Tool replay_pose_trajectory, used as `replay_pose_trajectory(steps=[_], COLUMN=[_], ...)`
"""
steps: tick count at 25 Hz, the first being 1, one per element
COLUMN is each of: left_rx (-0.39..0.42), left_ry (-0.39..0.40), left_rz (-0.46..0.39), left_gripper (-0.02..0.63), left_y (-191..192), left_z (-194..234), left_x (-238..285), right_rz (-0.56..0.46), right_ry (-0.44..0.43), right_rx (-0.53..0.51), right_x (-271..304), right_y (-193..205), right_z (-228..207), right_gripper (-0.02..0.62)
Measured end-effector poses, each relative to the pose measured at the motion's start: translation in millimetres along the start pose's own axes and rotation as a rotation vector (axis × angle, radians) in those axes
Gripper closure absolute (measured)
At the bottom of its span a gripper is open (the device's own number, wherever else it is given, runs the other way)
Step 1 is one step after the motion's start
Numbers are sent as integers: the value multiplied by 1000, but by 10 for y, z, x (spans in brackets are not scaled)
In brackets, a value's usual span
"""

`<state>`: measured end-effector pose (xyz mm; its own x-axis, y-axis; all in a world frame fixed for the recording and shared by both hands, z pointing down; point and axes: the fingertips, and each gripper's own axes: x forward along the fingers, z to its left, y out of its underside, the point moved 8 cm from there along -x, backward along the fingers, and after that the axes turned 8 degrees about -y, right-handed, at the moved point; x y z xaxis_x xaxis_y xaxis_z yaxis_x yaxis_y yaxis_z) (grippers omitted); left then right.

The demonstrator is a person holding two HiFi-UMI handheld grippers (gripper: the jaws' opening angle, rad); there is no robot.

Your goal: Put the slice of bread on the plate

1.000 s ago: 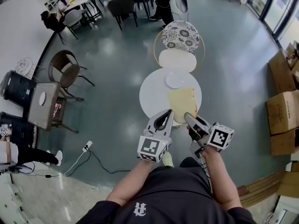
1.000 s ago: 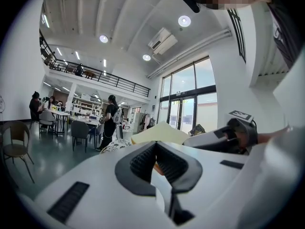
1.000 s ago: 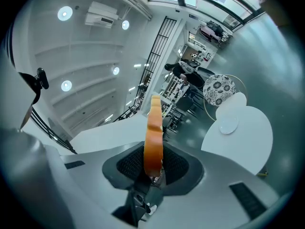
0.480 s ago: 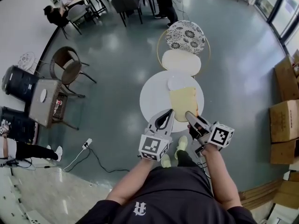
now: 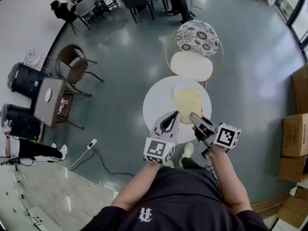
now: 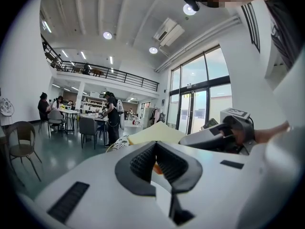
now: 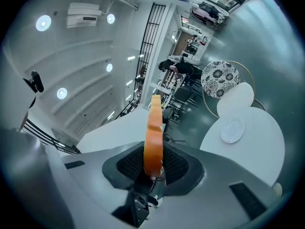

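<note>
The right hand-held gripper (image 7: 152,162) clamps the slice of bread (image 5: 187,102), the left hand-held gripper (image 6: 155,160) seemingly pinches its corner; the plate (image 7: 232,130) awaits it.

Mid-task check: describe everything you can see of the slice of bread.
The slice of bread is roughly square, pale yellow on its face with an orange-brown crust. The right hand-held gripper is shut on its near edge, holding it flat above the white round table; its far edge hides part of the plate in the head view.
</note>
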<state>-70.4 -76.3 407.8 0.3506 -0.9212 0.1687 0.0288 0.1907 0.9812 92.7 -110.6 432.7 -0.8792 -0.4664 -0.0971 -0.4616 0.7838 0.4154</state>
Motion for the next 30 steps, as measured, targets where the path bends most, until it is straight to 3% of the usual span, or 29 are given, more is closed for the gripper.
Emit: replay_pose_trajectory(steps=[12, 25, 30], left_rx=[-15, -47, -40], left_ry=[-26, 27, 49], left_rz=[54, 107, 123], left_gripper=[598, 598, 598], left_y=[142, 584, 795], left_z=[103, 763, 976], left_x=[580, 1326, 1606], right_rz=[45, 13, -13], right_ry=[26, 142, 143], right_rx=[117, 200, 221], right_x=[185, 718, 915], right_y=[-321, -364, -341], right_z=[-684, -1688, -2105], right_gripper=[497, 496, 497])
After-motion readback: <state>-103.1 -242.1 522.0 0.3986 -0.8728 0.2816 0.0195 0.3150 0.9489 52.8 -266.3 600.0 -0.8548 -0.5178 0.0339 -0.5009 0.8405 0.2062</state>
